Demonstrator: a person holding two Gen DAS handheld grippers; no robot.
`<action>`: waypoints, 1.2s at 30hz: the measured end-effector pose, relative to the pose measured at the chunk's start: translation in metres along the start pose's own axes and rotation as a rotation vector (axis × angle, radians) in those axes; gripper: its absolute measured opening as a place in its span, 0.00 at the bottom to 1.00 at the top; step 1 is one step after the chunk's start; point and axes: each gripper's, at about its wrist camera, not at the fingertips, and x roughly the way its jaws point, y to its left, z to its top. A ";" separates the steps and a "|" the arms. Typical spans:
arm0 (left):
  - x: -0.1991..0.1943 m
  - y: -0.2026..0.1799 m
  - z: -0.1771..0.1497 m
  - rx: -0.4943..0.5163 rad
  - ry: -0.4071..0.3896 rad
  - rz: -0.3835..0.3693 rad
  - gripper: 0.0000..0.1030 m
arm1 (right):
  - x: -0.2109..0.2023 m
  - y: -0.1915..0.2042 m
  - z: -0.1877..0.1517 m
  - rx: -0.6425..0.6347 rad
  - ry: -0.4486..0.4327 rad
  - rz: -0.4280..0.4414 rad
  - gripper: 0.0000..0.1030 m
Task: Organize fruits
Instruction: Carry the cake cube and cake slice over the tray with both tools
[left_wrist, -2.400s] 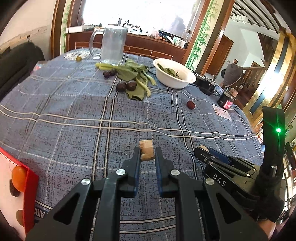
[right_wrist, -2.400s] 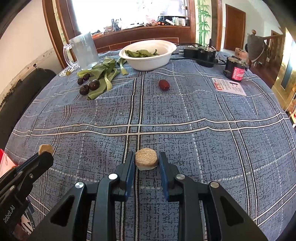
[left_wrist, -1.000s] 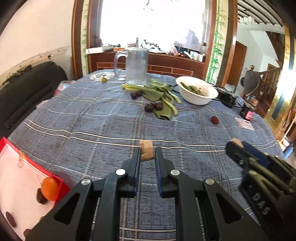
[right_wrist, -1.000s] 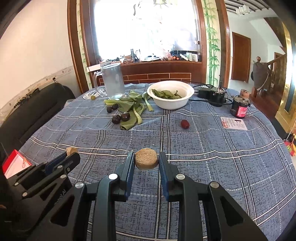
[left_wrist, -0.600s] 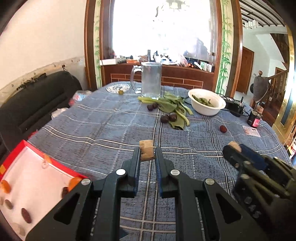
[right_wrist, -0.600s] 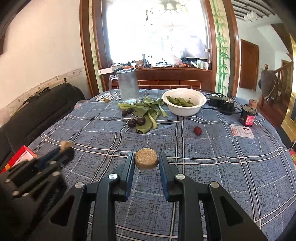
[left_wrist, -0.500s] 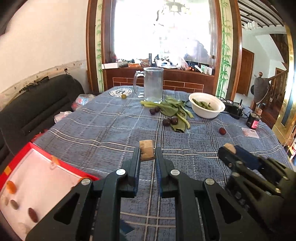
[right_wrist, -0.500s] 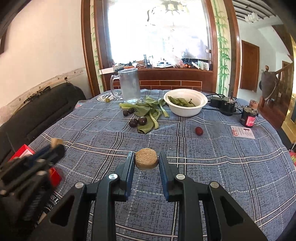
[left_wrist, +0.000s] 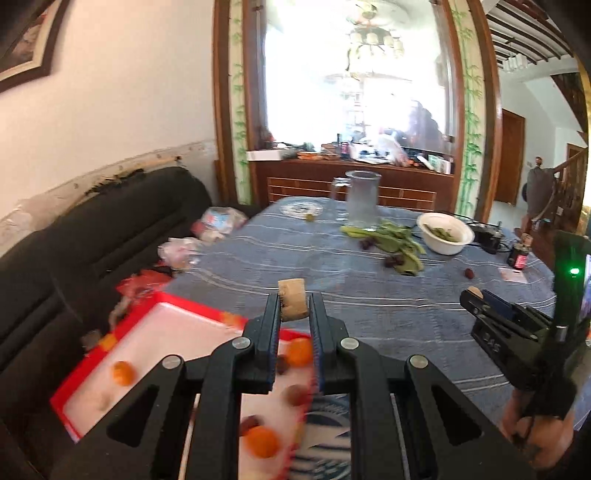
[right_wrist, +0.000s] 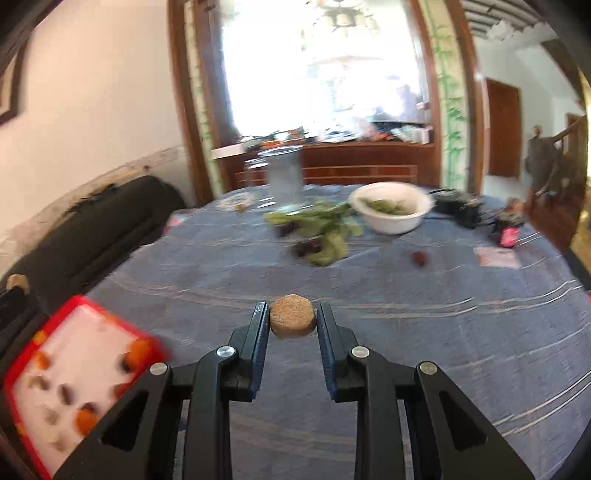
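Entry, fruit sorting, both claws carrying.

Left claw (left_wrist: 294, 308): jaws closed tight on a tan cork-like piece (left_wrist: 293, 304), pinched by its sides and standing up out of the tips. We see it poised over the near corner of the red tray (left_wrist: 64, 391), which we judge to be the collecting place.

Right claw (right_wrist: 292, 320): jaws closed on a round tan disc (right_wrist: 293, 315), flat face toward the camera, held clear above the desk (right_wrist: 443, 332).

Red tray: white-lined, at the desk's left edge beside the dark sofa (left_wrist: 92, 236). It already holds small oranges (left_wrist: 301, 350) and dark red fruits (left_wrist: 295, 395), blurred.

Fruit not yet gathered: dark plums (right_wrist: 308, 247) among the green leaves (right_wrist: 325, 229) and one red fruit (right_wrist: 419, 257), all lying loose far across the desk, well apart from the tray.

Other stock on the far side: white bowl (right_wrist: 391, 210) of greens, glass pitcher (right_wrist: 284, 177).

We cannot tell what the two tan pieces are.
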 end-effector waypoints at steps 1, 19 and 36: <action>-0.002 0.009 -0.002 0.000 -0.001 0.021 0.17 | -0.003 0.012 -0.004 -0.010 0.008 0.028 0.24; 0.013 0.135 -0.048 -0.096 0.102 0.227 0.17 | -0.009 0.160 -0.057 -0.162 0.183 0.329 0.24; 0.030 0.141 -0.071 -0.083 0.182 0.235 0.17 | -0.011 0.182 -0.084 -0.237 0.196 0.341 0.24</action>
